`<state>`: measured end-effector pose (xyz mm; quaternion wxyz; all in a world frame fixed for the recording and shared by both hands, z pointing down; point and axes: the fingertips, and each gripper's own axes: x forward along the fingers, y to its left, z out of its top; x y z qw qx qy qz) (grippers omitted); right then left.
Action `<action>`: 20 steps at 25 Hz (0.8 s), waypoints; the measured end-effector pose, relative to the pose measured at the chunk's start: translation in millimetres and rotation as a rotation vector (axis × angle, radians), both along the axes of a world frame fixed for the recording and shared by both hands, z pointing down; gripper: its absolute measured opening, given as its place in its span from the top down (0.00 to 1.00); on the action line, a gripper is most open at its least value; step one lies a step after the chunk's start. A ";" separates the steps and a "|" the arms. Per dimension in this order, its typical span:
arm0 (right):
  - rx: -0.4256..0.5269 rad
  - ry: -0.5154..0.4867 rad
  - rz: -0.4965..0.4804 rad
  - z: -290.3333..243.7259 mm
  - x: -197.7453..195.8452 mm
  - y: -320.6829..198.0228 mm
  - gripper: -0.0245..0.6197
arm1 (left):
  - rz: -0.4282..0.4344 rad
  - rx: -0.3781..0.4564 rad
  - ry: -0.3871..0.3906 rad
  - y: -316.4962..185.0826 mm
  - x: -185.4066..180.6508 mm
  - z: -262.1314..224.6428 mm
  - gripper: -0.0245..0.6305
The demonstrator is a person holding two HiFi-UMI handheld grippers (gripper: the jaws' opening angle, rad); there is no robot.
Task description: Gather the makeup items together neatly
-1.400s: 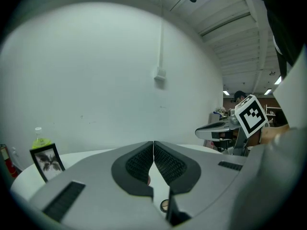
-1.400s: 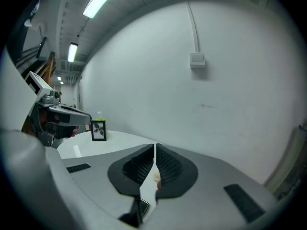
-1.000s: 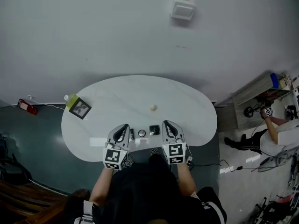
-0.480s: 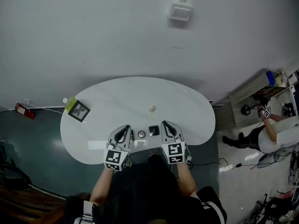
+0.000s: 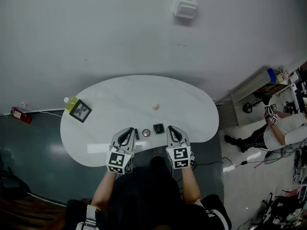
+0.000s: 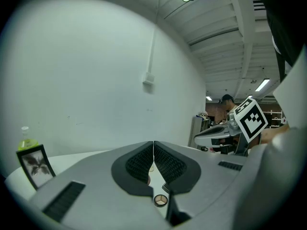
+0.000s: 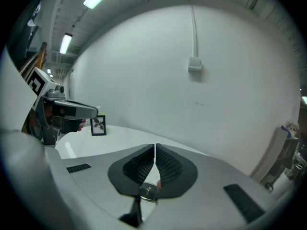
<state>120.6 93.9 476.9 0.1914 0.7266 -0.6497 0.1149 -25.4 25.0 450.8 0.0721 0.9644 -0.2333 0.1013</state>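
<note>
Makeup items (image 5: 146, 132) sit in a row nr table's (image 5: 124, 95) front edge, btwn L gripper (image 5: 128, 130) & R gripper (image 5: 171, 128); both pairs of jaws pressed together, gripping nothing.

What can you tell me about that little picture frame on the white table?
The picture frame is small and rectangular, with a thin dark border around a greyish picture of a leafy sprig. It stands upright near the left edge of the white table. A bottle of yellow-green liquid stands close behind it; whether they touch is unclear.
</note>
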 end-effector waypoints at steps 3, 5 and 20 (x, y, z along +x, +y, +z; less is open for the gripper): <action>-0.011 0.003 -0.006 5.1 -0.4 -0.8 0.91 | 0.007 -0.008 -0.014 3.3 -3.4 5.9 0.93; -0.022 -0.004 -0.009 8.6 3.2 -3.7 0.91 | 0.000 -0.013 -0.021 4.2 -3.4 10.1 0.93; -0.109 -0.029 -0.339 55.7 56.7 -94.8 0.90 | -0.333 -0.094 -0.073 -30.0 31.1 41.7 0.93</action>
